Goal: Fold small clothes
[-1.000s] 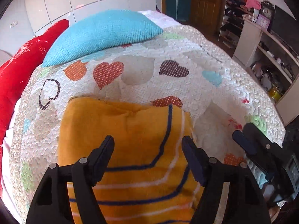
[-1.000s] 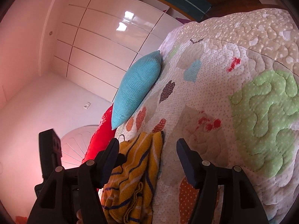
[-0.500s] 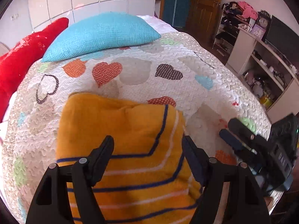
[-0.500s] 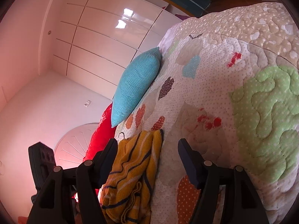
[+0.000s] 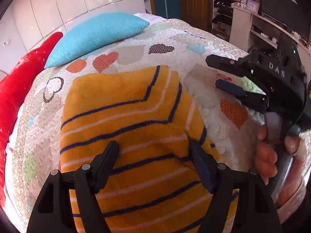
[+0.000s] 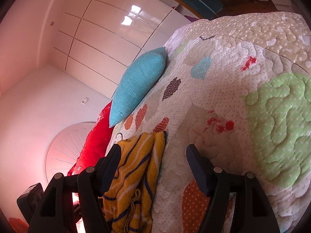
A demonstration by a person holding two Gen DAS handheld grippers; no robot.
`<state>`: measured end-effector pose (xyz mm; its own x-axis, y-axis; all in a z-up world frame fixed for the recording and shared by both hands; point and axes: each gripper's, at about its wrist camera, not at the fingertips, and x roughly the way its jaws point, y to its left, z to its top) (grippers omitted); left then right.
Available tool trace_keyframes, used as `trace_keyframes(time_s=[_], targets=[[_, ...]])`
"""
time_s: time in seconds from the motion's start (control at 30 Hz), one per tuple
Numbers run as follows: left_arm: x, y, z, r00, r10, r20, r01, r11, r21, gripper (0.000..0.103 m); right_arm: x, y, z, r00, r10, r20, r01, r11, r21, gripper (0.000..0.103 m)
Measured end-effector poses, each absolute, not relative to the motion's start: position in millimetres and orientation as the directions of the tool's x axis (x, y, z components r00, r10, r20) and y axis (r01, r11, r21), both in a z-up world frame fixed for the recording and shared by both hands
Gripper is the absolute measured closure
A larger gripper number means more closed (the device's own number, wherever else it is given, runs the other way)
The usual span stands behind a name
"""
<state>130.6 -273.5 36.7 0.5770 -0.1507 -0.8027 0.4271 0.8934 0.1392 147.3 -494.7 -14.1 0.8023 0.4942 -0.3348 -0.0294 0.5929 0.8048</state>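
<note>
L wrist view: left gripper (image 5: 154,162) fingers apart, above striped orange garment (image 5: 126,116) lying folded on quilt (image 5: 194,38); right gripper (image 5: 223,73) apart, off to the side.
R wrist view: right gripper (image 6: 153,165) holds nothing; garment (image 6: 136,170) edge bunched. Risk: single-layer pinch drags the fold open.

The bed (image 5: 194,38) wears a white quilted cover with coloured hearts. Directly on it lie a folded orange striped garment (image 5: 132,120) near the front, a turquoise pillow (image 5: 97,35) farther back, and a red cushion (image 5: 17,85) beside that pillow.
</note>
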Motion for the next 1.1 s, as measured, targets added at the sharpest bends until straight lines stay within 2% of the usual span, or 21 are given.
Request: trace_keyframes(time_s=[0.07,0.17,0.23,0.3,0.37,0.43,0.47,0.5,0.53,0.6,0.67,0.7,0.73,0.8,0.9,1.0,1.1], targets=[[122.2,-269.4,44.6,0.584,-0.161,-0.796,0.428,0.894,0.132,0.029,141.3,-486.9,-5.0,0.801,0.500,-0.328,-0.065,0.618,0.783,0.029],[102.0,-242.7,63.7,0.589,-0.244,-0.770,0.405,0.914,0.020,0.029,120.5,-464.4,22.7,0.792,0.546,-0.274,-0.207,0.661,0.721,0.028],[86.9,-220.7,70.4,0.625,-0.236,-0.744,0.364,0.931,0.011,0.029,107.0,-449.5,40.6,0.775,0.582,-0.245,-0.287,0.670,0.685,0.028],[78.8,-197.6,69.3,0.647,-0.202,-0.735,0.316,0.949,0.017,0.029,102.1,-440.2,45.1,0.706,0.684,-0.183,-0.356,0.567,0.743,0.028],[80.8,-176.3,58.0,0.620,-0.180,-0.764,0.277,0.961,-0.002,0.029,100.9,-428.5,40.5,0.642,0.749,-0.162,-0.375,0.491,0.786,0.028],[85.7,-160.4,41.2,0.566,-0.165,-0.807,0.242,0.970,-0.029,0.029,108.0,-414.1,25.4,0.570,0.794,-0.209,-0.345,0.463,0.816,0.028],[88.4,-156.2,30.7,0.525,-0.165,-0.835,0.244,0.969,-0.038,0.029,112.5,-408.9,13.5,0.560,0.776,-0.289,-0.282,0.507,0.814,0.029],[89.6,-152.7,22.3,0.491,-0.171,-0.854,0.245,0.968,-0.053,0.028,114.4,-405.5,3.3,0.567,0.735,-0.372,-0.219,0.570,0.792,0.040],[87.8,-147.2,20.4,0.480,-0.189,-0.856,0.232,0.969,-0.084,0.028,111.0,-405.0,-2.2,0.576,0.713,-0.400,-0.207,0.600,0.772,0.052],[78.9,-136.7,25.9,0.478,-0.231,-0.848,0.214,0.966,-0.142,0.029,98.2,-408.9,-1.0,0.600,0.685,-0.413,-0.202,0.630,0.750,0.052],[68.3,-129.2,34.1,0.499,-0.256,-0.828,0.232,0.960,-0.157,0.028,82.6,-413.1,0.5,0.622,0.647,-0.441,-0.165,0.660,0.733,0.051],[63.8,-125.7,36.9,0.514,-0.253,-0.820,0.235,0.960,-0.149,0.025,75.5,-413.4,0.7,0.630,0.615,-0.475,-0.136,0.689,0.711,0.041],[60.9,-121.9,38.1,0.524,-0.244,-0.816,0.232,0.963,-0.139,0.024,68.4,-414.1,1.5,0.644,0.564,-0.517,-0.101,0.733,0.673,0.035],[59.7,-111.5,38.9,0.529,-0.241,-0.814,0.208,0.966,-0.150,0.024,57.9,-413.2,5.4,0.664,0.509,-0.547,-0.083,0.778,0.623,0.035],[72.8,-95.9,37.6,0.507,-0.302,-0.808,0.172,0.953,-0.248,0.024,59.2,-413.9,15.4,0.666,0.519,-0.535,-0.087,0.767,0.635,0.034],[92.6,-86.1,39.1,0.503,-0.367,-0.782,0.147,0.928,-0.341,0.023,77.5,-406.4,27.7,0.664,0.533,-0.525,-0.100,0.758,0.644,0.024],[116.5,-80.1,33.0,0.479,-0.421,-0.770,0.127,0.901,-0.414,0.018,104.9,-398.7,24.7,0.645,0.488,-0.588,-0.061,0.800,0.597,0.024]])
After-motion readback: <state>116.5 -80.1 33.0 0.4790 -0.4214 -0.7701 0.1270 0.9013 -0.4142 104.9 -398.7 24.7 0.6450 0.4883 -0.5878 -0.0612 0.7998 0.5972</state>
